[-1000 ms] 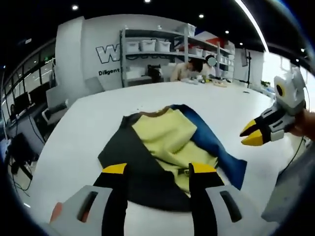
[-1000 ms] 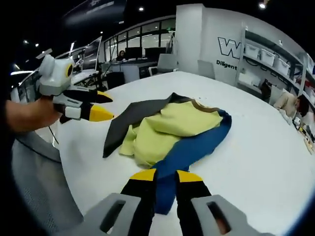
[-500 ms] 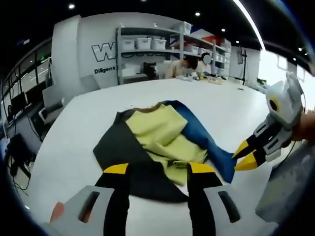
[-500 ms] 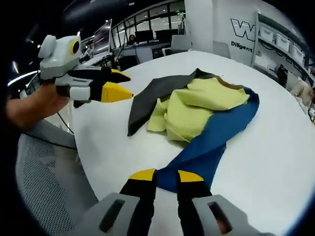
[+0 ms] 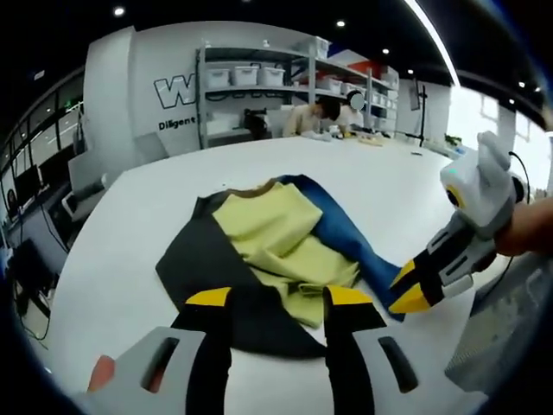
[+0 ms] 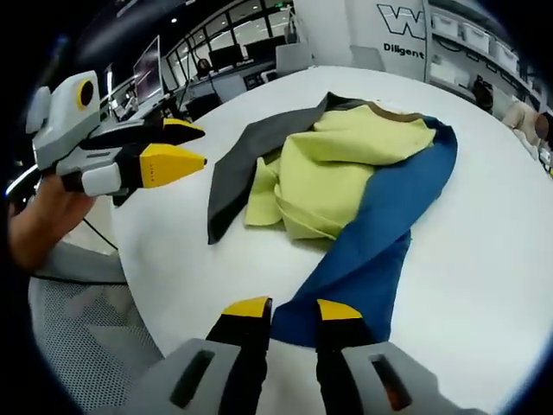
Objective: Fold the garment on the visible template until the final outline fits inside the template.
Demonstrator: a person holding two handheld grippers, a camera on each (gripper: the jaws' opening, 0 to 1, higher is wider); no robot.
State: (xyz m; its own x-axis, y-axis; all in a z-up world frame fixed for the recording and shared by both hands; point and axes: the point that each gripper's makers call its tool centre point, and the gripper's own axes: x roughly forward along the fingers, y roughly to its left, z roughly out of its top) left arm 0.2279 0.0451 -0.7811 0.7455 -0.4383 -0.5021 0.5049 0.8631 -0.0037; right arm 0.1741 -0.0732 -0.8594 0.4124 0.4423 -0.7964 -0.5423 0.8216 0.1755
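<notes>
On the white table (image 6: 484,259) the garment (image 6: 346,181) lies crumpled: yellow middle, grey panel one side, blue sleeve the other. I see my right gripper (image 6: 282,309) at the blue sleeve's end, jaws slightly apart, holding nothing I can confirm. My left gripper (image 5: 270,298) hangs over the grey hem, jaws wide apart, empty.

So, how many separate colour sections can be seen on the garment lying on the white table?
3. A dark grey panel lies toward the left tool, a pale yellow crumpled middle part sits beside it, and a blue sleeve reaches the right tool. Folds may hide more.
</notes>
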